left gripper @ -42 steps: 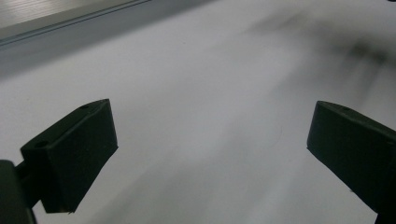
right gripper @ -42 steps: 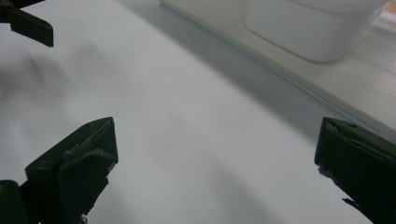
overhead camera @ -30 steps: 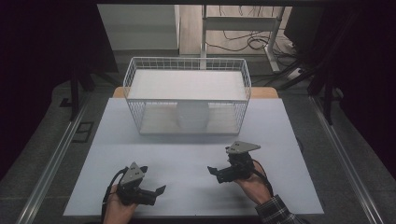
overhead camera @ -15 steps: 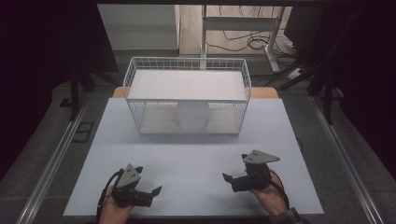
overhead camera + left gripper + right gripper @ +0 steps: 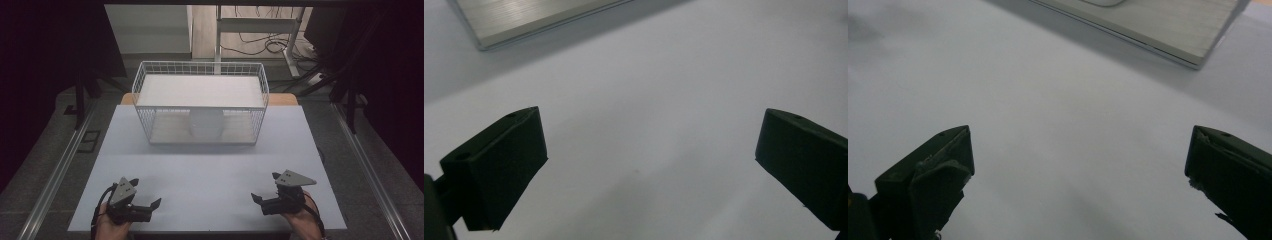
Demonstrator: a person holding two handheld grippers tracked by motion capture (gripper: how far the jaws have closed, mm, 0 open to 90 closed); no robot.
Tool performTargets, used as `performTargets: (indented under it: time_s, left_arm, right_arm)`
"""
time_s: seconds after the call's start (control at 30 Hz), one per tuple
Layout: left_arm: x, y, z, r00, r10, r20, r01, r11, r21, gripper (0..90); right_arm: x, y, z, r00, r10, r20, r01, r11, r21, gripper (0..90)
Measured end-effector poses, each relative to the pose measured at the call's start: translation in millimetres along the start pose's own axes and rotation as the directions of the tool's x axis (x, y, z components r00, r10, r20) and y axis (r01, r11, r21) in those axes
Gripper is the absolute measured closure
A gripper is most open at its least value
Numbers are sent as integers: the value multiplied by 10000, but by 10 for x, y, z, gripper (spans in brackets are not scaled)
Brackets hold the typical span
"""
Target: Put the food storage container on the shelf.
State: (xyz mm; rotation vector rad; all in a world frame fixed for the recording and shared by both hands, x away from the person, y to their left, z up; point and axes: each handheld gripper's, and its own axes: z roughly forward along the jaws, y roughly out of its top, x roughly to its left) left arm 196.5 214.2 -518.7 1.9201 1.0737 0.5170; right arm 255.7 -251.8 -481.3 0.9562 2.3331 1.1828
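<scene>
Two black claws (image 5: pixel 150 204) (image 5: pixel 257 199), jaws wide apart

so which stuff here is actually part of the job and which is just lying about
Part of the job:
- left gripper, jaws open, empty, low over the white table
- right gripper, jaws open, empty
- white wire basket at the far side of the table
- pale rounded thing inside the basket

Just lying about:
- cables on the floor beyond the table

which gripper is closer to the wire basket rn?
Roughly even; right marginally, if either. The wire basket sits at the table's far middle. The left gripper is at the near edge, left of it; the right gripper at the near edge, right of it. Both open, empty.
</scene>
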Motion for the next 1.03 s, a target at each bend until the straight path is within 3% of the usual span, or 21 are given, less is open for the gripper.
performTargets:
  time_s: [0.23,0.5,0.63,0.87,1.03]
  left_arm:
    - [76,-78,-104,9990,-293,-347,288,9994,-175,0]
    - [173,-178,-163,9958,-869,-297,866,9962,-126,0]
    - [206,-216,-143,9928,-1191,-109,1192,9927,158,0]
    - [237,-224,-135,9879,-1541,-166,1544,9878,221,0]
    - [240,-221,-127,9869,-1606,-180,1610,9866,278,1]
  right_arm:
    - [-81,-154,-160,9975,574,405,-572,9983,-53,0]
    - [-154,-370,-261,9904,1076,867,-1116,9928,433,0]
    - [-159,-420,-255,9895,1184,832,-1249,9891,778,0]
    - [-199,-425,-241,9838,1608,791,-1676,9819,882,0]
    - [-195,-424,-229,9857,1517,734,-1586,9823,993,0]
